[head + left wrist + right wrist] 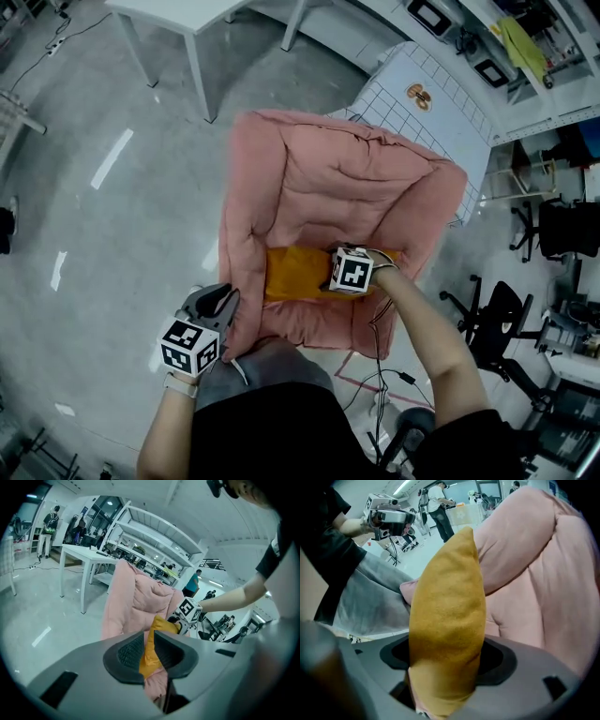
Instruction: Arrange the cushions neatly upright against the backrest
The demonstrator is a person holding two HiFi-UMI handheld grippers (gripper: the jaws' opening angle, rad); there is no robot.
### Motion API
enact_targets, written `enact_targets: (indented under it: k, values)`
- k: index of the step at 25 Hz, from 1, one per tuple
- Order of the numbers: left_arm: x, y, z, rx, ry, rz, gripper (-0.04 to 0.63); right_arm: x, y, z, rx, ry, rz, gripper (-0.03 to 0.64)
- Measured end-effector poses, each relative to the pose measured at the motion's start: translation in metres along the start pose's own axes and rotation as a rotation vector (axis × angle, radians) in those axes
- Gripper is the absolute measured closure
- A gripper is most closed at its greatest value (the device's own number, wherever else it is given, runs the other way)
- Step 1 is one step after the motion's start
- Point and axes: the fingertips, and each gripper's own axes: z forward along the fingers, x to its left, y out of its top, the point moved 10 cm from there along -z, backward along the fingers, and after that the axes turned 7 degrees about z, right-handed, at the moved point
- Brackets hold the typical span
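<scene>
Shows, from the head view, a yellow cushion (pixel 295 274) lying across the front of the seat of the pink armchair (pixel 347 169), with the right gripper (pixel 330 277) at its right end. Confirms the grip only in the right gripper view: jaws set wide, pressing both faces of the cushion, seen there edge-on. Places the left gripper (pixel 225 302) at the armchair's front left corner, clear of the cushion. Reveals, in its own view, jaws nearly together with a slim gap, nothing held, yellow glimpsed beyond.
</scene>
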Motion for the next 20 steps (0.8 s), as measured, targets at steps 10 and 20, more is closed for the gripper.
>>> enact_targets:
  k: [10,20]
  values:
    - [0.003,-0.008,0.0,0.003,0.035,-0.039,0.526,-0.038,0.019,0.049,0.083,0.098,0.047,0.24]
    - [0.0,-0.02,0.005,0.017,0.056,-0.074,0.526,-0.089,0.031,0.07,0.024,0.085,0.144,0.174]
